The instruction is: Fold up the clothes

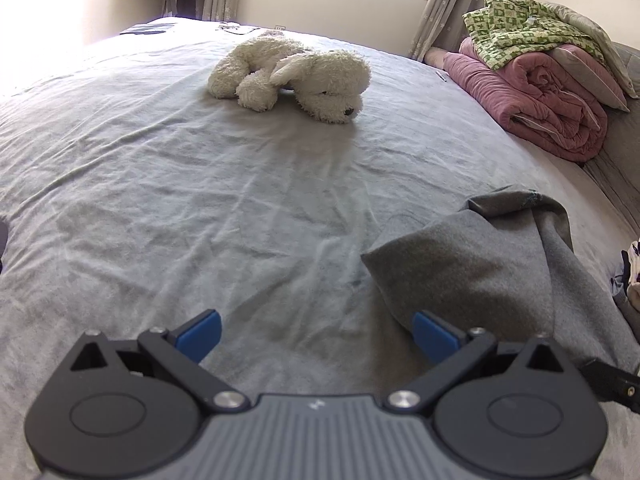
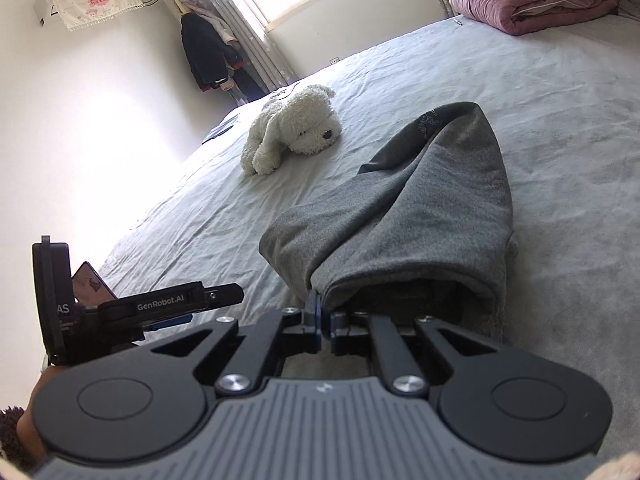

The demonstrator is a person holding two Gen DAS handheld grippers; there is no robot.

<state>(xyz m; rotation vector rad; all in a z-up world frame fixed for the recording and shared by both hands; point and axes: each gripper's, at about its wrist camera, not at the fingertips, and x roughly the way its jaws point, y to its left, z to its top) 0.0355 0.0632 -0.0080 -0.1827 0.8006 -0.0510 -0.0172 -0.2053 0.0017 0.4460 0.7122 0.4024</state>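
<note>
Your right gripper [image 2: 320, 322], low in frame, pinches the grey garment [image 2: 404, 216]; left gripper [image 1: 316, 334] gapes wide, so grab a free edge squarely.

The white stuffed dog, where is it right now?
The white stuffed dog lies on the grey bedsheet mid-bed, beyond the grey garment, with the folded pink quilt off to its right.

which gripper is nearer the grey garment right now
Right. The right gripper is shut on the near edge of the grey garment. The left gripper is open beside the garment's left edge, its right pad just at the cloth, holding nothing.
</note>
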